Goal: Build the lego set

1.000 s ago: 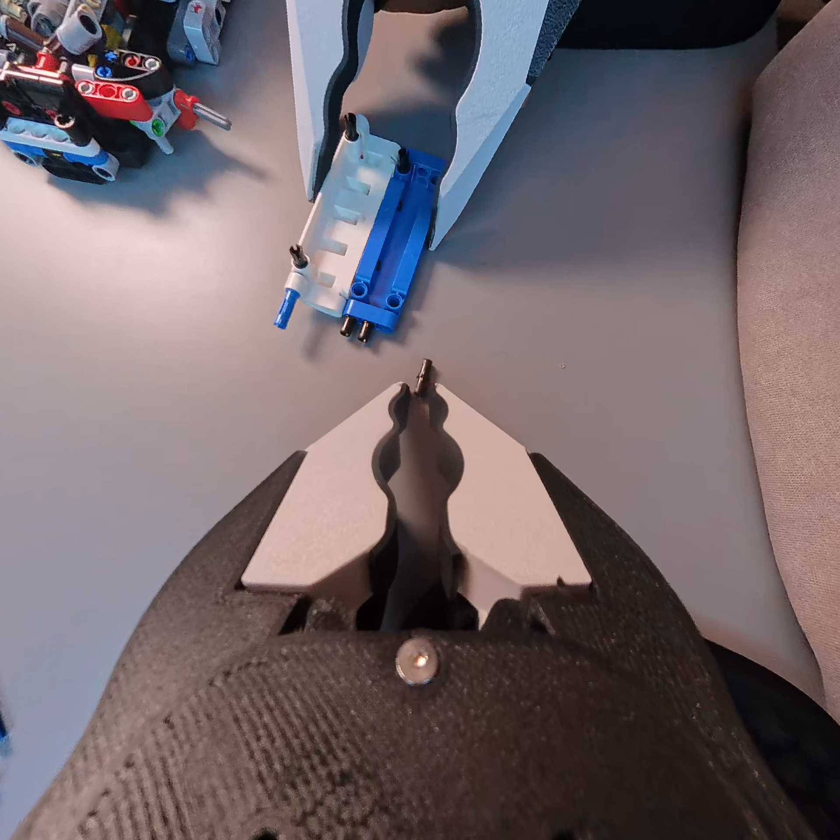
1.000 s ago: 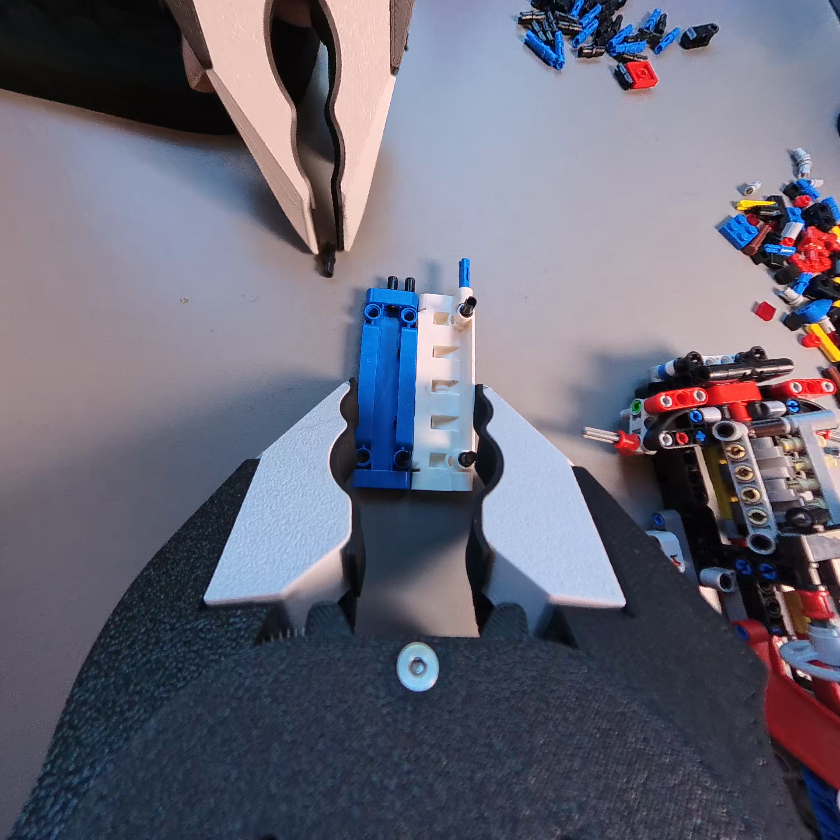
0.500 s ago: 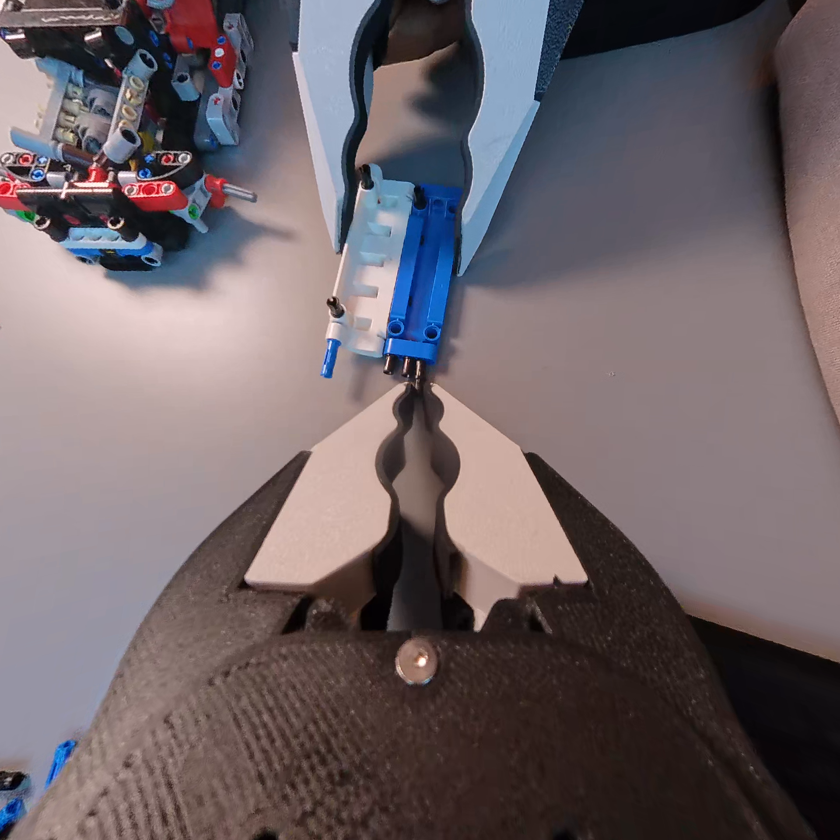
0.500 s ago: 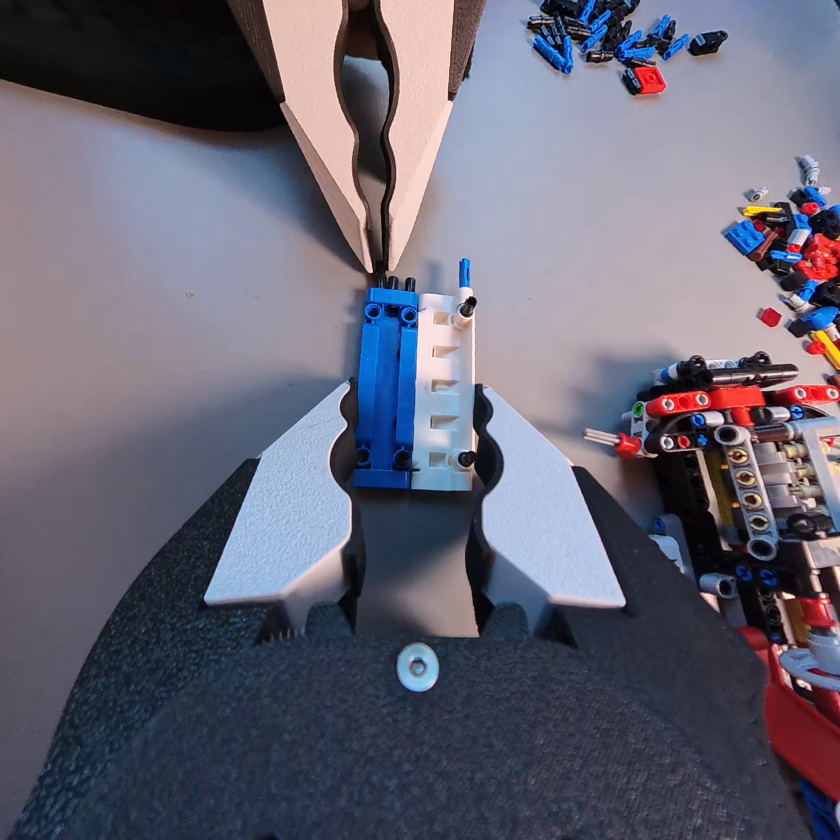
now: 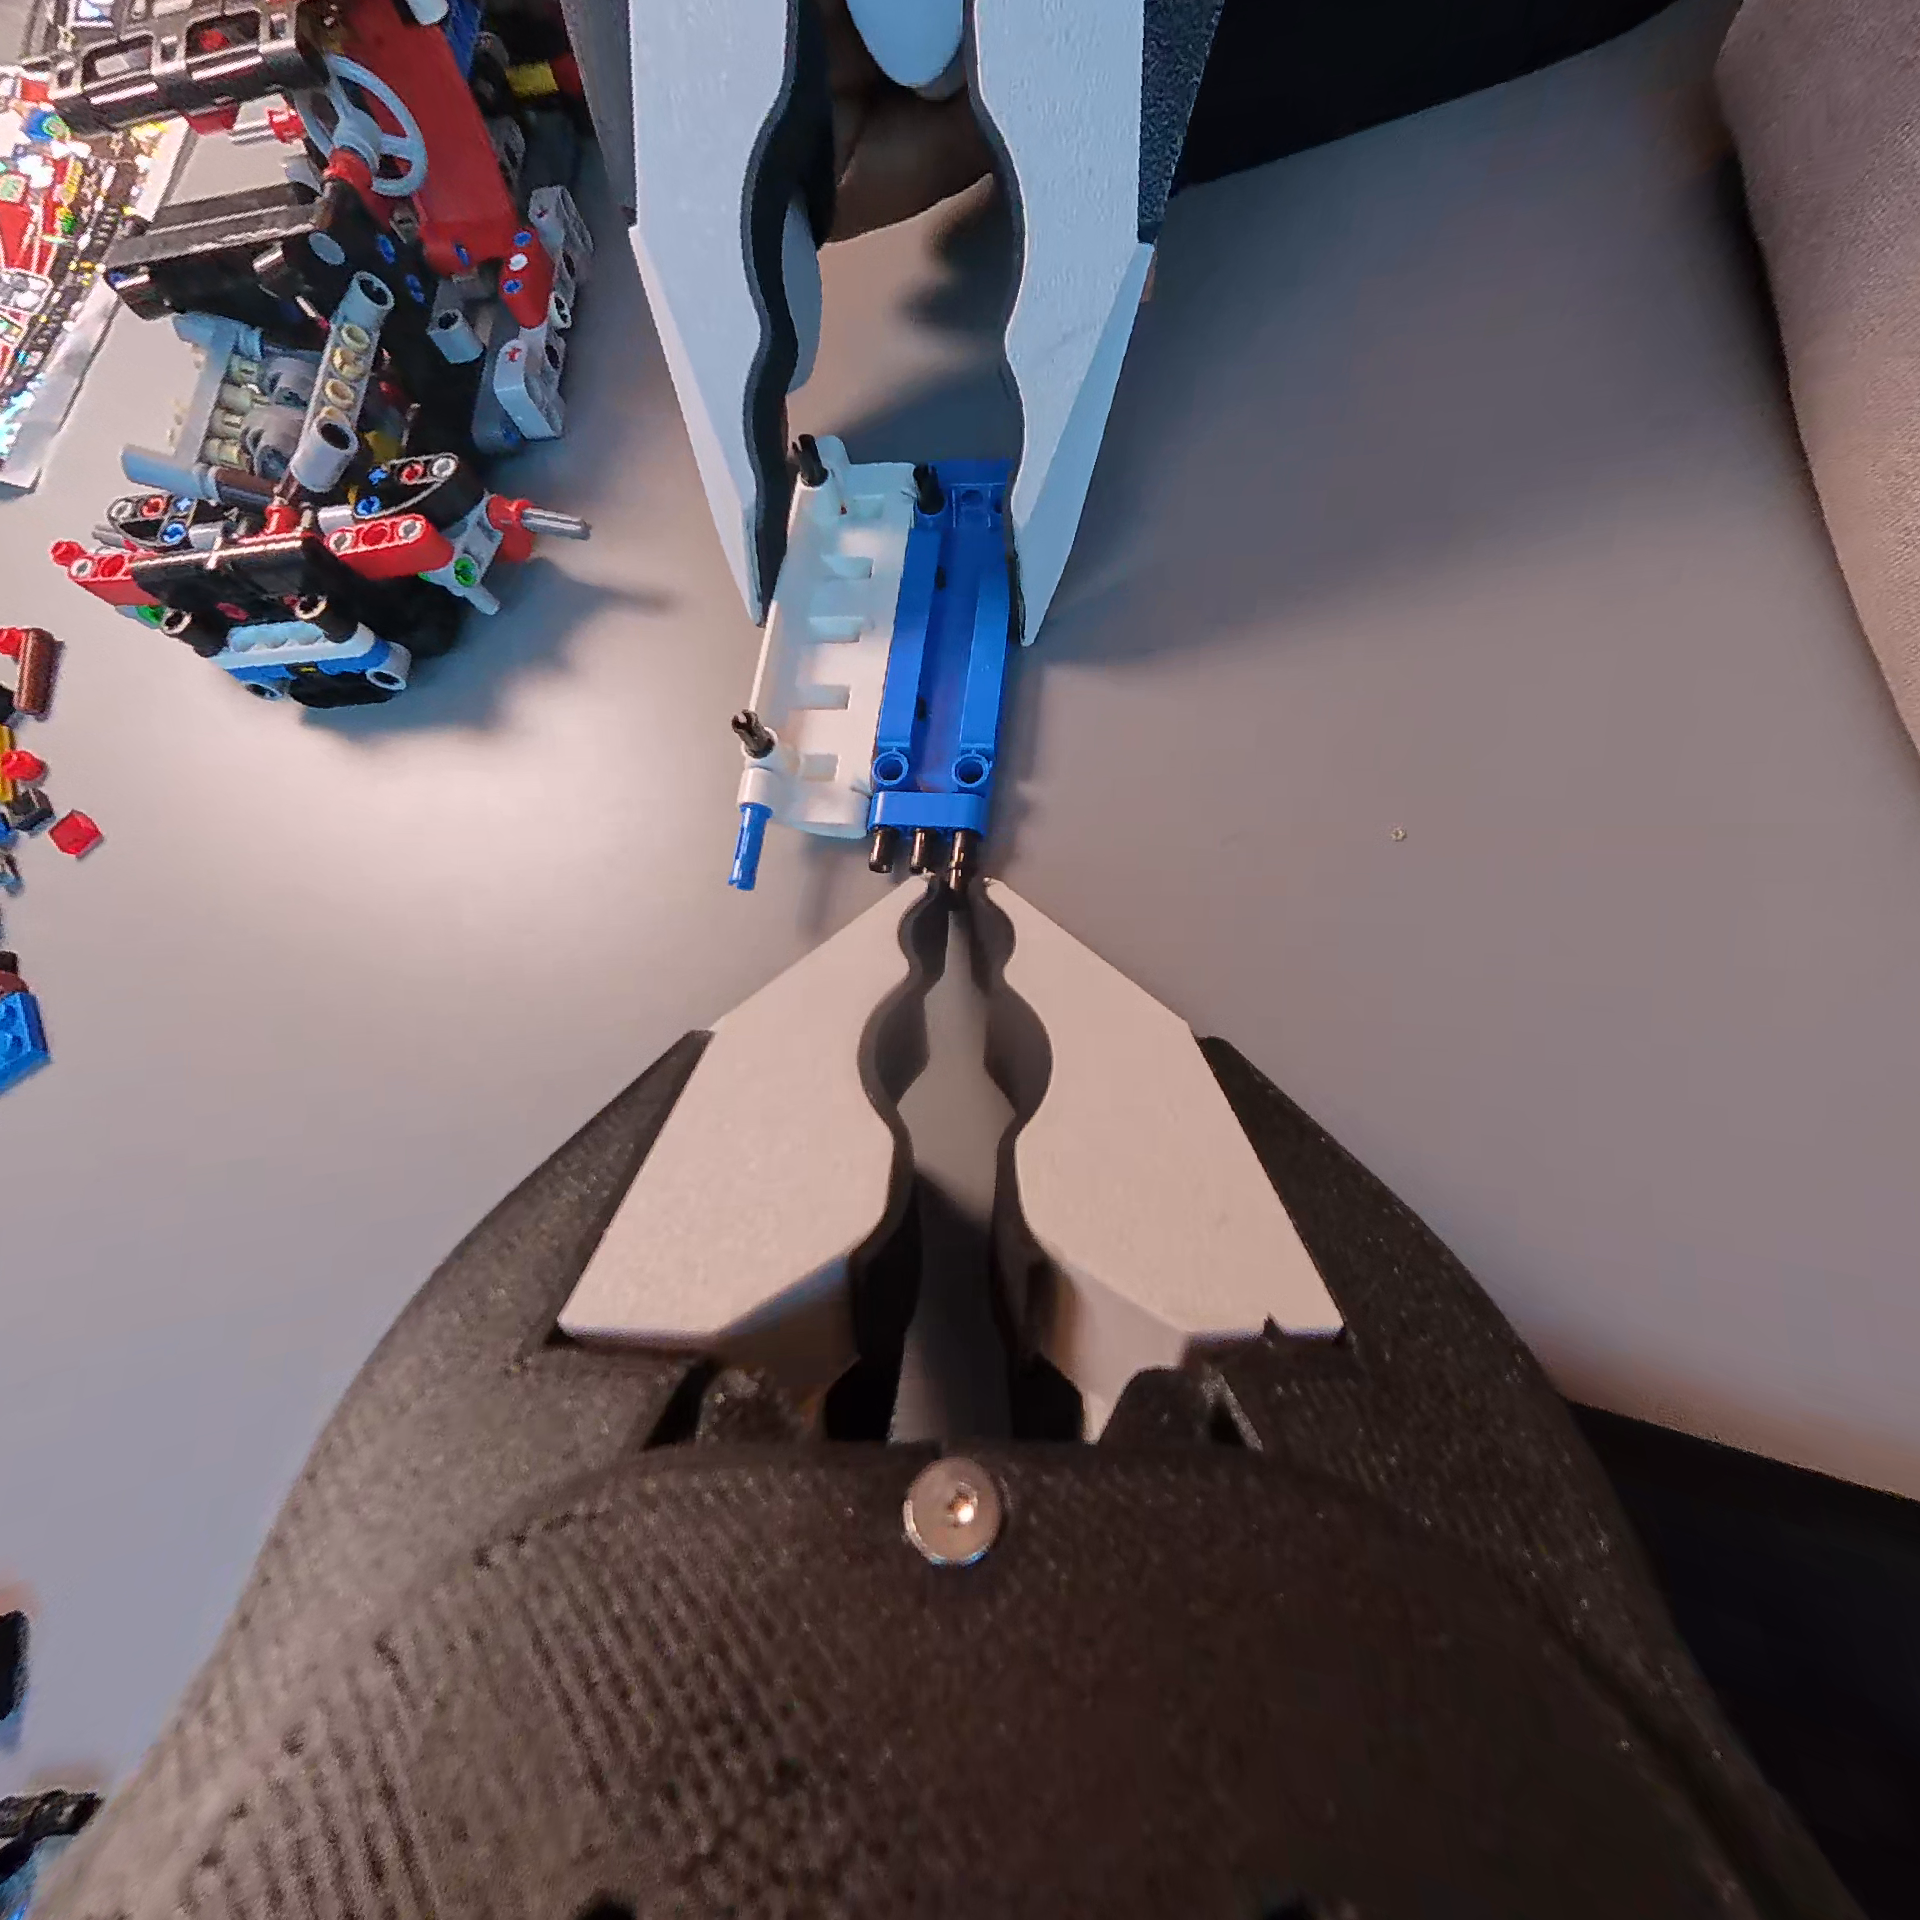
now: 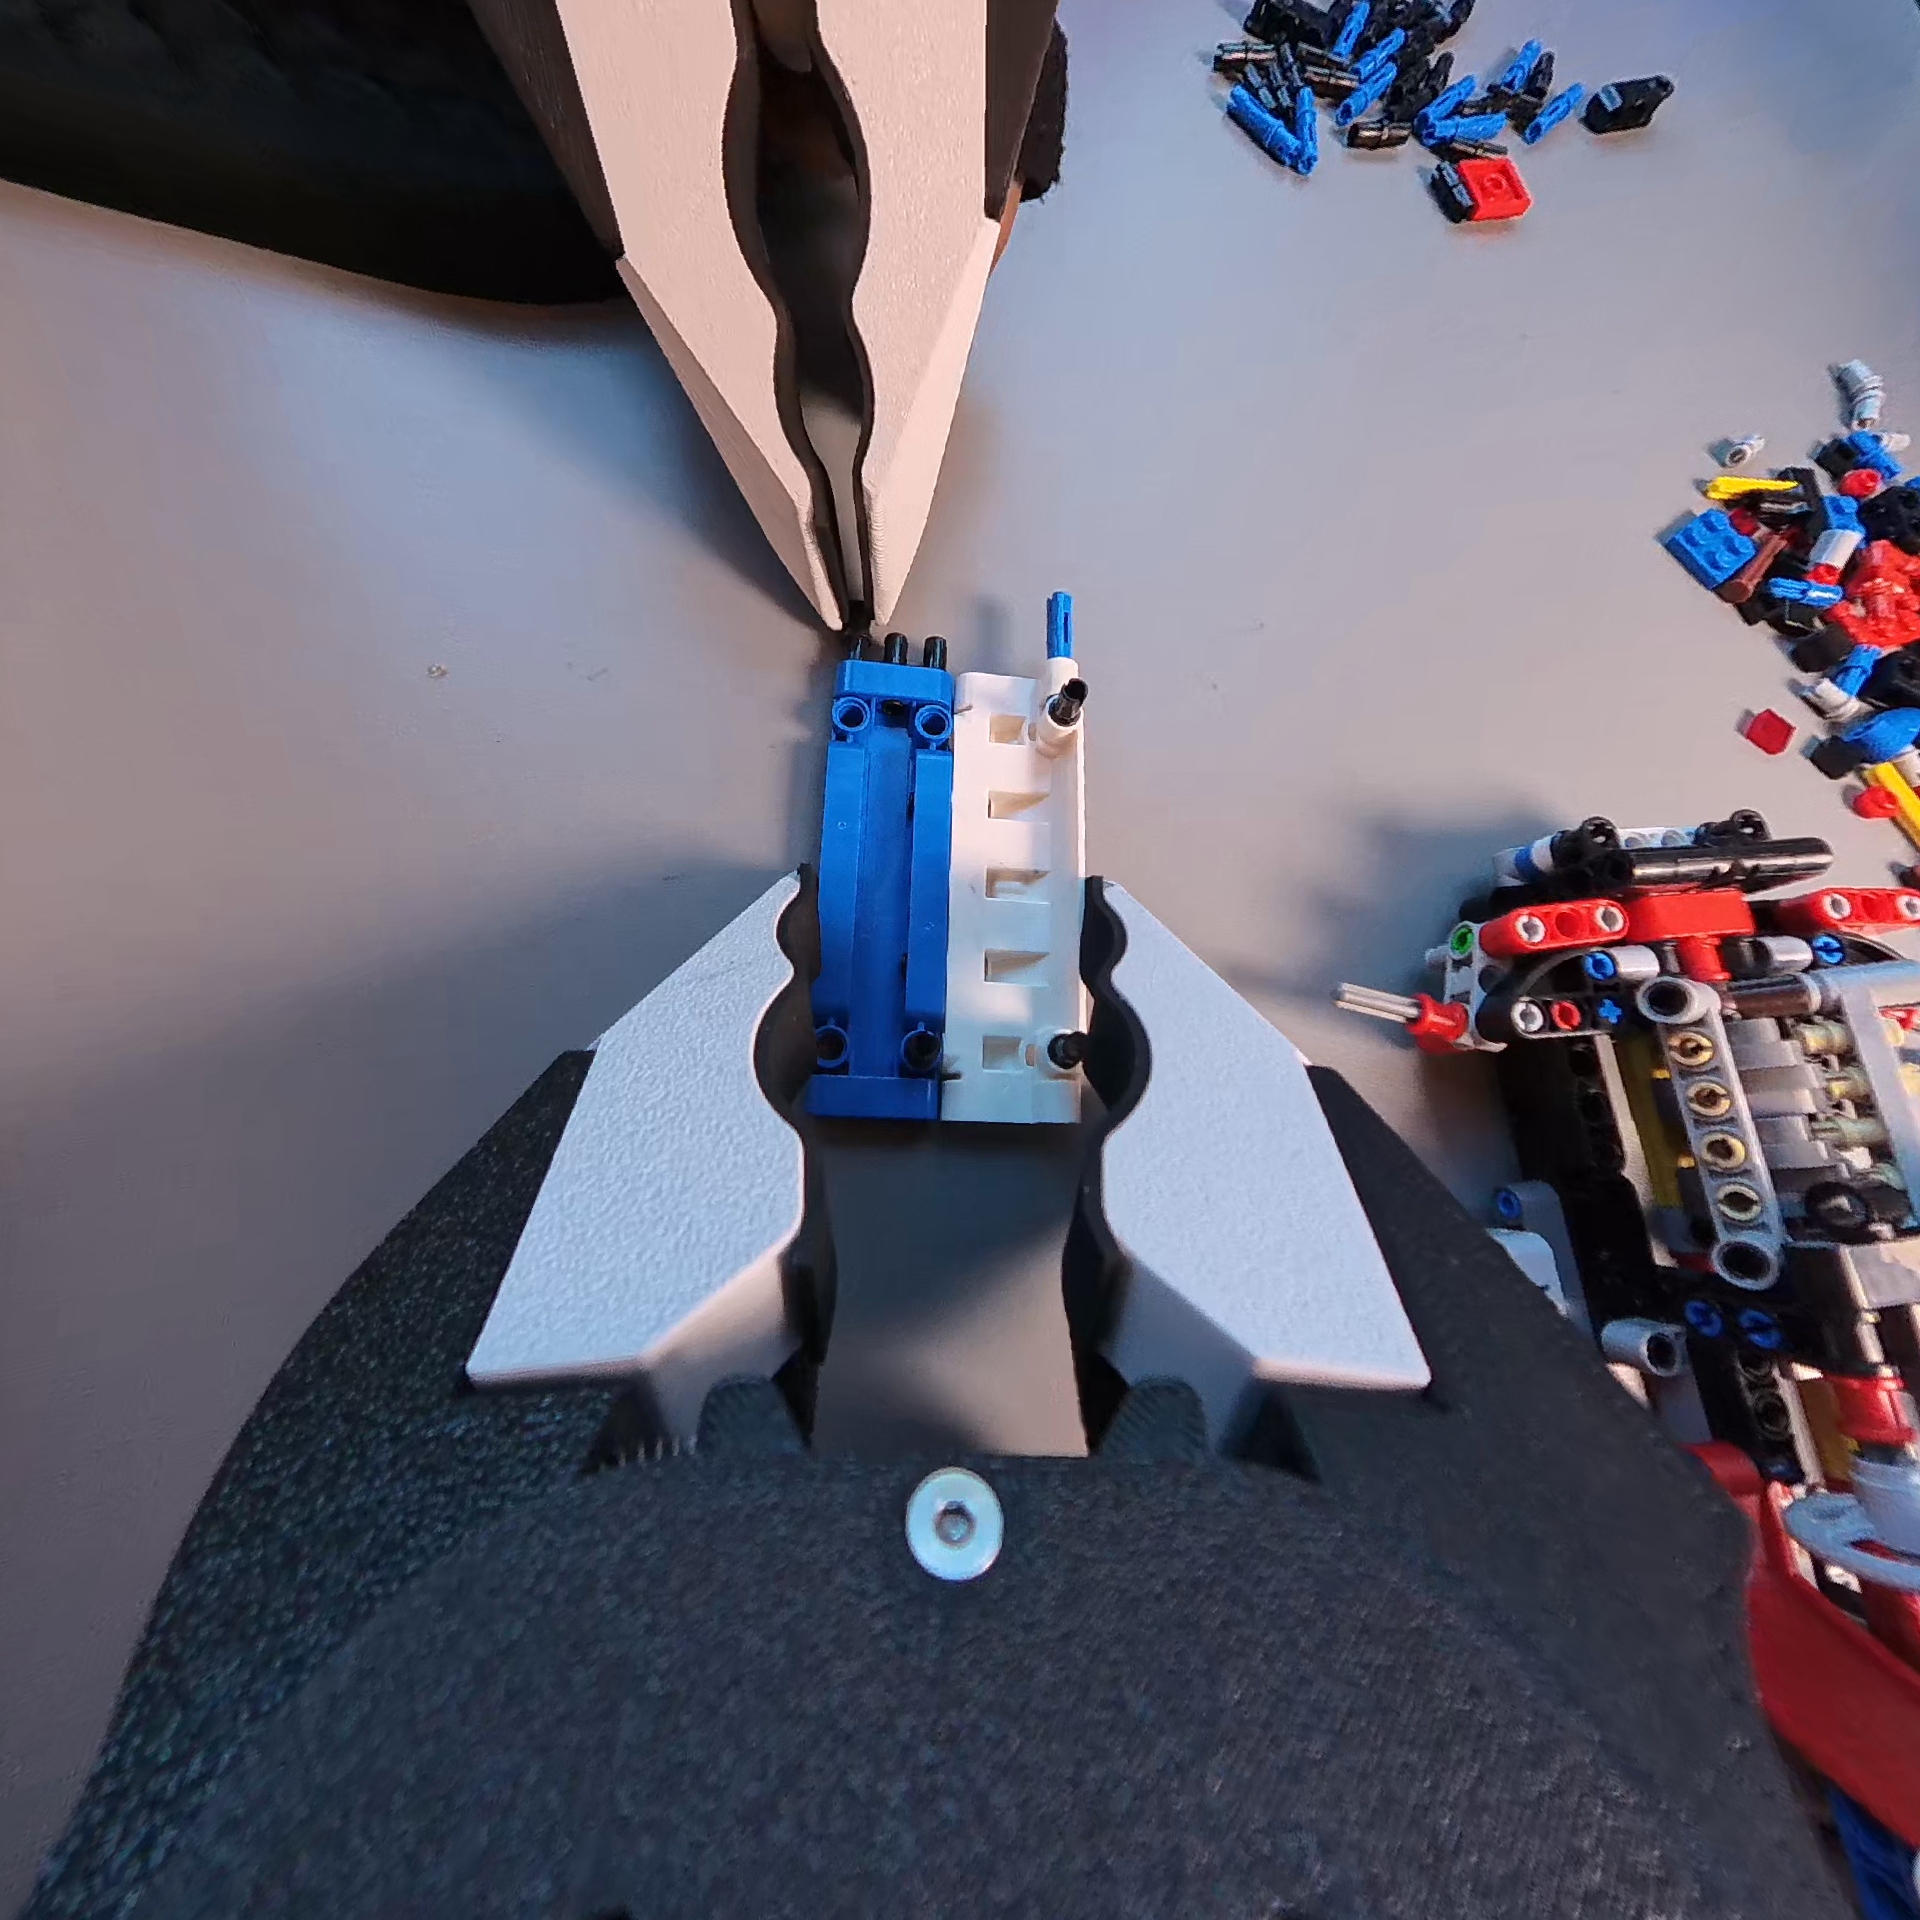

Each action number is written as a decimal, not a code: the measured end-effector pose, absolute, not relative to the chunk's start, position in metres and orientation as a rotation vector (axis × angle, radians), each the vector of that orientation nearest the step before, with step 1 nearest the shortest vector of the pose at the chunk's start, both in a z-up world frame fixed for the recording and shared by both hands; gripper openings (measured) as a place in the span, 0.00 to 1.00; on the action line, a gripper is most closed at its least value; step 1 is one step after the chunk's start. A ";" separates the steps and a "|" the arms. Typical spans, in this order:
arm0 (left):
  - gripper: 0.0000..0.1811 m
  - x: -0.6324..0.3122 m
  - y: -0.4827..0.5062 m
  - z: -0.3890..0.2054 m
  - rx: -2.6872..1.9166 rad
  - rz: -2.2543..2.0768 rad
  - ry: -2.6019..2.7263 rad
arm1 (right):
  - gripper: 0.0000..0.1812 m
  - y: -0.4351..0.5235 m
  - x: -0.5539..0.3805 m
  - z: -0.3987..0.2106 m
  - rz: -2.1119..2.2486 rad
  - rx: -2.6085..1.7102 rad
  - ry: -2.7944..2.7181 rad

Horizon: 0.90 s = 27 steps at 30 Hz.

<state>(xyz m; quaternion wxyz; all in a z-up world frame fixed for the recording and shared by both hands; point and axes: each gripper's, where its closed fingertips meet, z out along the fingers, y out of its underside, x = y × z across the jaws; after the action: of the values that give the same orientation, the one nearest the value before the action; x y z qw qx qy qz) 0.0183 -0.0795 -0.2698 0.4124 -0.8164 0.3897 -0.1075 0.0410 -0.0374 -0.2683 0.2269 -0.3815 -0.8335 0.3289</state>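
My right gripper (image 6: 948,883) is shut on an assembly of a blue panel (image 6: 883,883) and a white slotted panel (image 6: 1023,883), held flat on the grey table. It also shows at the top of the left wrist view (image 5: 896,629). My left gripper (image 5: 956,891) is shut on a small black pin (image 5: 953,860). The pin's far end is at the blue panel's (image 5: 940,644) end face, beside two other black pins. In the right wrist view the left gripper (image 6: 854,618) touches that end from above.
A part-built red, black and grey vehicle (image 6: 1714,1091) stands right of the assembly, and on the left in the left wrist view (image 5: 312,416). Loose bricks (image 6: 1849,623) and a pile of blue and black pins (image 6: 1403,94) lie beyond. A beige cushion (image 5: 1829,416) borders the table. The gap from one gripper's tips to the other's is roughly 6 centimeters.
My left gripper moved forward with the black pin until the pin reached the blue panel's end, beside the two pins there. The right gripper kept the assembly still.
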 end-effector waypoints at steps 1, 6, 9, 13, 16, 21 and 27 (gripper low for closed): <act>0.01 0.018 -0.079 -0.270 -2.053 -0.264 0.975 | 0.27 -0.038 0.041 -0.268 0.910 -1.049 -2.294; 0.00 0.019 -0.078 -0.268 -2.063 -0.300 0.954 | 0.27 -0.040 0.041 -0.268 0.923 -1.044 -2.293; 0.00 0.020 -0.079 -0.268 -2.087 -0.285 0.912 | 0.27 -0.040 0.041 -0.269 0.920 -1.065 -2.288; 0.00 0.021 -0.080 -0.268 -2.124 -0.237 0.883 | 0.27 -0.041 0.041 -0.269 0.900 -1.074 -2.284; 0.00 0.021 -0.080 -0.268 -2.129 -0.246 0.872 | 0.27 -0.041 0.041 -0.269 0.903 -1.085 -2.282; 0.00 0.021 -0.081 -0.268 -2.144 -0.242 0.881 | 0.27 -0.041 0.041 -0.269 0.897 -1.100 -2.280; 0.01 0.009 -0.083 -0.262 -2.138 -0.273 0.829 | 0.27 -0.042 0.041 -0.269 0.893 -1.090 -2.282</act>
<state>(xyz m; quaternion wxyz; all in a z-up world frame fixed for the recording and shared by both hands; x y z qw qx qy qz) 0.0095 -0.0827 -0.2625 0.4043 -0.8468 0.3283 -0.1083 0.0409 -0.0418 -0.2686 0.2279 -0.3957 -0.8285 0.3242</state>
